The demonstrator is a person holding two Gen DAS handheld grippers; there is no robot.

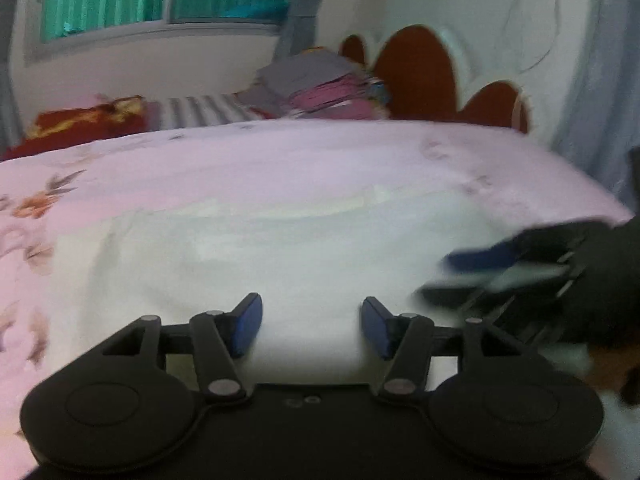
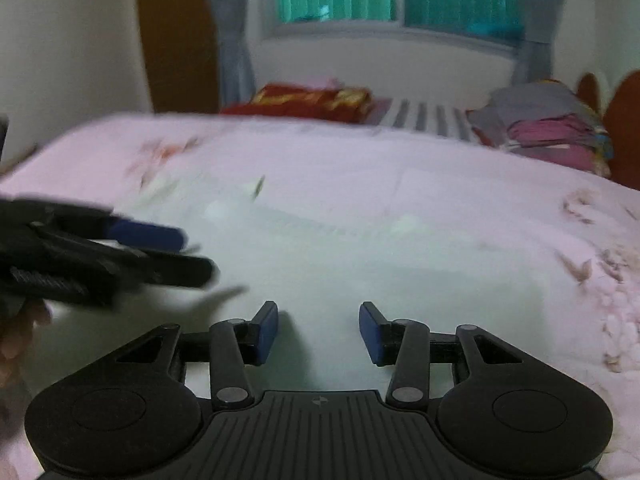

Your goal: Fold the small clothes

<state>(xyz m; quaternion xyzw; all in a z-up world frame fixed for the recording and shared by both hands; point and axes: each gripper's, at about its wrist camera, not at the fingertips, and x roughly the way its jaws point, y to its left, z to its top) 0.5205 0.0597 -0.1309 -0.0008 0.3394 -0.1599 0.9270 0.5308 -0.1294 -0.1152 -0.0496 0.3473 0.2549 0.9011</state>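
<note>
A pale white, thin cotton-like garment [image 1: 256, 256] lies spread flat on the pink floral bedsheet [image 1: 248, 160], directly under both tools. The left gripper [image 1: 311, 328] and the right gripper [image 2: 319, 332] both hover over it with jaws wide and empty. It looks light, limp and prone to sagging, so pinching an outer edge or corner seems best.

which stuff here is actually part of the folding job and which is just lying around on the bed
Part of the job:
white garment, spread flat on the bed
left gripper, open
right gripper, open

Just lying about:
stack of folded clothes
red and gold cushion
striped fabric
floral bedsheet
</note>
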